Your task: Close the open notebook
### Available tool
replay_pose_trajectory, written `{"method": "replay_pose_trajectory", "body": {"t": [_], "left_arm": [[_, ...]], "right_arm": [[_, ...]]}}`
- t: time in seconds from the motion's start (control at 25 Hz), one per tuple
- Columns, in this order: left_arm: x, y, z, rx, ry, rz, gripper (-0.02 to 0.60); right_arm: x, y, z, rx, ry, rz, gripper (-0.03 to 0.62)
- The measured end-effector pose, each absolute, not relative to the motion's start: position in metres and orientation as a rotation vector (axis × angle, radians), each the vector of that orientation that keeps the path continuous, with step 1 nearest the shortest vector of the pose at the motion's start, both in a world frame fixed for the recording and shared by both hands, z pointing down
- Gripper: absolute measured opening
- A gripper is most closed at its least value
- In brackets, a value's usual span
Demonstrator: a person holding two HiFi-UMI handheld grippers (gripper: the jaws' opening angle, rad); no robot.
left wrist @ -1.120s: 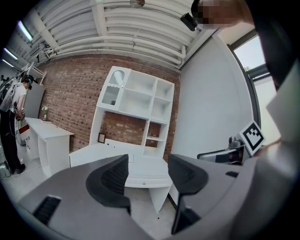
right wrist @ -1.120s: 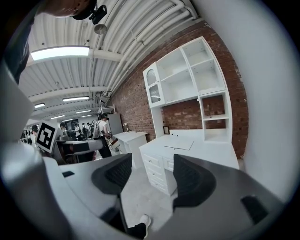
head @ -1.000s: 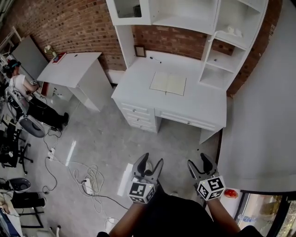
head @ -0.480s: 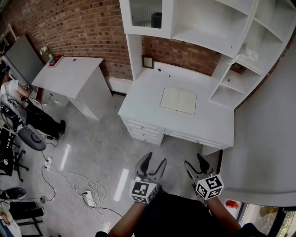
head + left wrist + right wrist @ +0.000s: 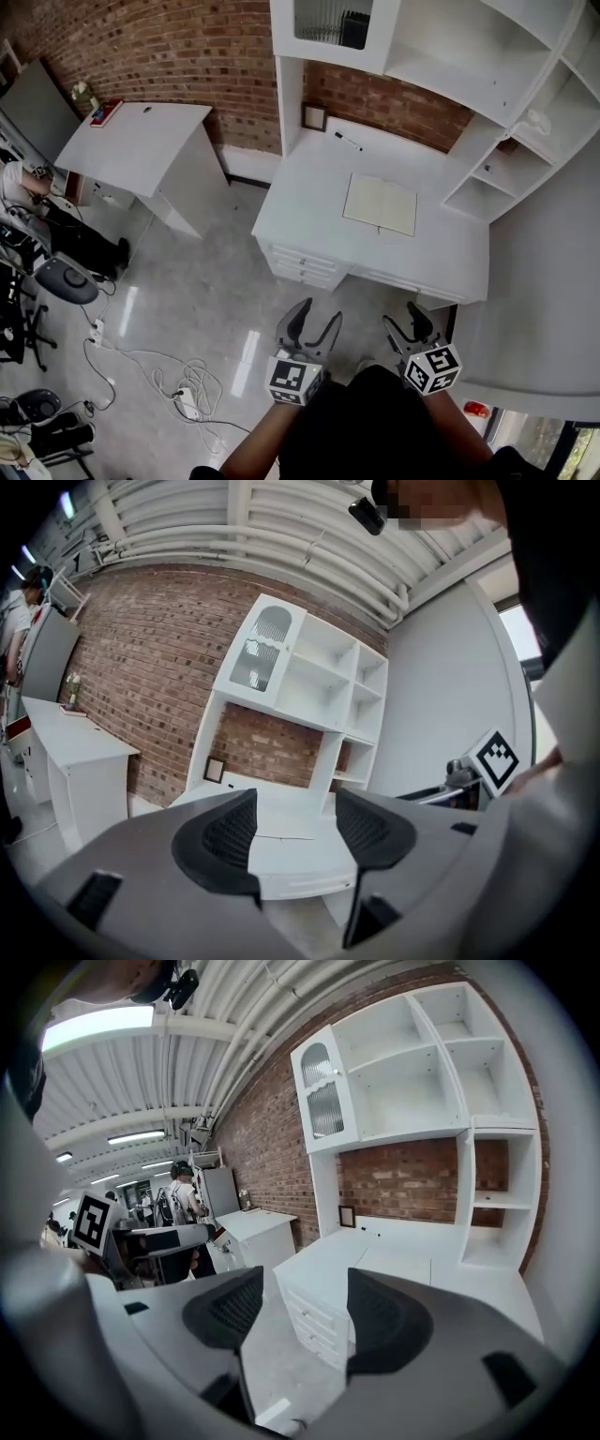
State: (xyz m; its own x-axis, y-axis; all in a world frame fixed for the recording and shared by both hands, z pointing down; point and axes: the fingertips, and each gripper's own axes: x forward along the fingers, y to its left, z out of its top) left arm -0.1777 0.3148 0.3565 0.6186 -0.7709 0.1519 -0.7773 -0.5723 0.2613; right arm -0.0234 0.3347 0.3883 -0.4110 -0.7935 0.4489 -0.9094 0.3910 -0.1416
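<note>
Against a red-brick wall, a white desk (image 5: 314, 202) carries the open notebook (image 5: 380, 204). It lies flat with both pale pages face up on the right part of the desktop, just in front of the hutch of white shelves (image 5: 427, 56). A small dark picture frame (image 5: 314, 117) stands at the back of the desk by the bricks, and a pen (image 5: 349, 141) lies near it, apart from the notebook.

On the grey floor in front of the desk, the person holds both tools low, well apart from the notebook. The left gripper (image 5: 316, 321) has its jaws spread with nothing between them; its own camera looks through the gap at the desk and shelves. The right gripper (image 5: 409, 324) is likewise released, jaws apart and empty, with the desk's drawers (image 5: 302, 262) showing between them in its view. Each marker cube sits close to the person's dark clothing.

To the left, a second white table (image 5: 141, 141) stands by the wall with a red object (image 5: 106, 112) at its far corner. White cables (image 5: 183, 370) trail across the floor at lower left, and another person (image 5: 28, 183) shows at the left edge.
</note>
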Motion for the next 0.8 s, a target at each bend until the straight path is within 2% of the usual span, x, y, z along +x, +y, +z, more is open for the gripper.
{"method": "replay_pose_trajectory", "body": {"t": [0.36,0.8], "left_arm": [[-0.178,0.285,0.372,2.487,-1.259,0.041,0.242],[-0.174,0.196,0.383,2.389,-1.33,0.063,0.242]], "right_arm": [[0.003,0.293,0.401,1.555,-2.277,0.53,0.268],[0.02,0.17,0.421,1.496,-2.325,0.572,0.268]]}}
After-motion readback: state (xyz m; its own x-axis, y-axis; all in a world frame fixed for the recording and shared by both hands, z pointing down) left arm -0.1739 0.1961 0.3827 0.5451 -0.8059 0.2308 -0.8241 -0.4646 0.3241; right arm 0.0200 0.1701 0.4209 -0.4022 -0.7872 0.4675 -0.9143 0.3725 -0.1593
